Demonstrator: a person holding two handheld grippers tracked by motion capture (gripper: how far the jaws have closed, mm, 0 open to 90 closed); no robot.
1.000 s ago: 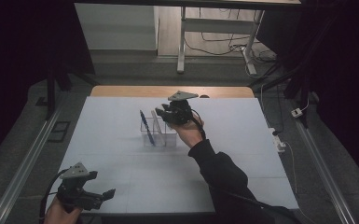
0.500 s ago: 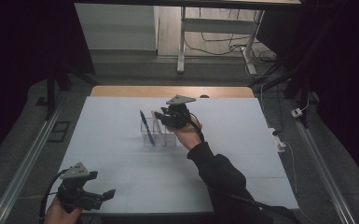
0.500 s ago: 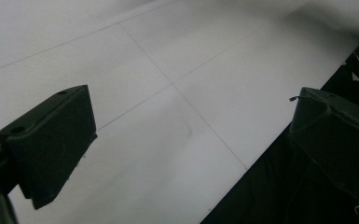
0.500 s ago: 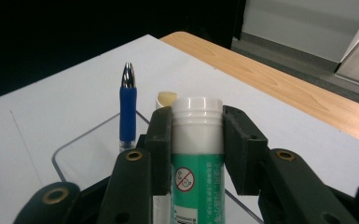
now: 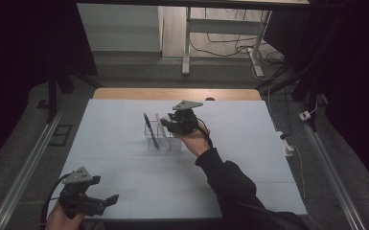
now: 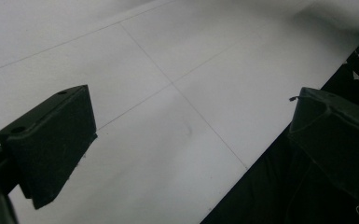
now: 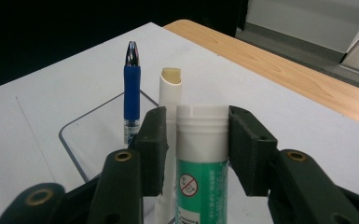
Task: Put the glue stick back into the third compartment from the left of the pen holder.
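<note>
My right gripper (image 7: 196, 122) is shut on an upright glue stick (image 7: 201, 158) with a white cap and a green label. It holds the stick over a clear plastic holder (image 7: 72, 137), in which a blue pen (image 7: 131, 91) and a white tube (image 7: 170, 91) stand. In the high view the right gripper (image 5: 170, 122) sits at the right side of the holder (image 5: 159, 140), near the table's middle, with the blue pen (image 5: 150, 130) leaning left. My left gripper (image 5: 106, 200) rests open at the front left corner. Its jaws stand wide apart in the left gripper view (image 6: 191, 140), over bare table.
The white table top (image 5: 249, 158) has thin seam lines and a wooden strip (image 5: 172, 94) along its far edge. A power strip (image 5: 285, 143) lies off the right edge. A dark drop (image 6: 270, 186) runs along the near table edge beside the left gripper.
My right gripper has shifted slightly down and toward the holder with the glue stick in it. The left gripper has stayed put.
</note>
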